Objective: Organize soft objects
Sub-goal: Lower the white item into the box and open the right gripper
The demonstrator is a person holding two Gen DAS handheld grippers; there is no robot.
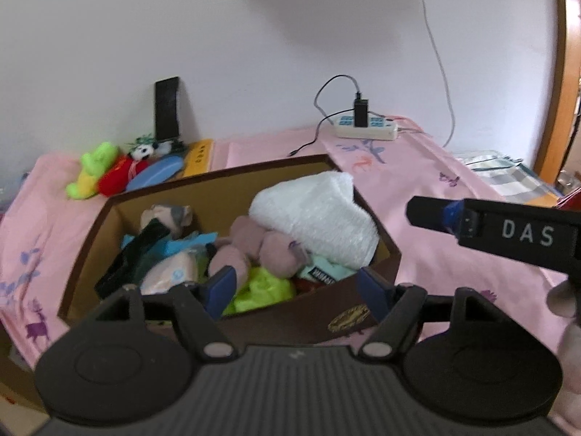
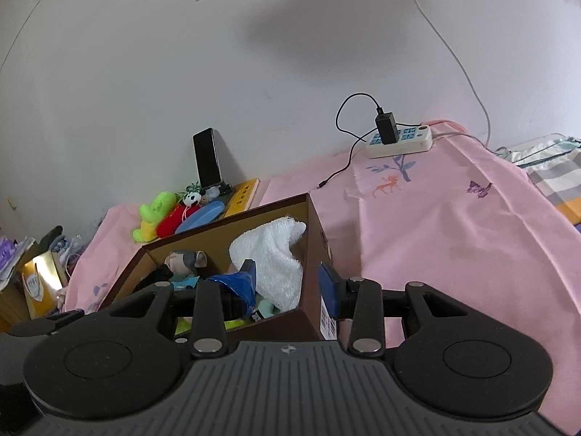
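Note:
A brown cardboard box (image 1: 308, 309) stands on the pink cloth and holds soft things: a folded white towel (image 1: 319, 214), a pink plush (image 1: 261, 247), a grey-and-pink plush (image 1: 170, 218), lime fabric (image 1: 261, 290) and teal pieces. My left gripper (image 1: 297, 287) is open and empty, its fingers over the box's near edge. My right gripper (image 2: 290, 283) is open and empty, astride the box's right wall (image 2: 312, 254), with the towel (image 2: 272, 258) by its left finger. The right gripper's finger also shows in the left wrist view (image 1: 435, 214).
Behind the box lie a green-and-yellow plush (image 1: 90, 170), a red plush with a panda head (image 1: 127, 170), a blue case (image 1: 156, 174) and a yellow box (image 1: 198, 158). A black phone (image 1: 167, 109) leans on the wall. A power strip (image 1: 366, 127) with charger sits at the back.

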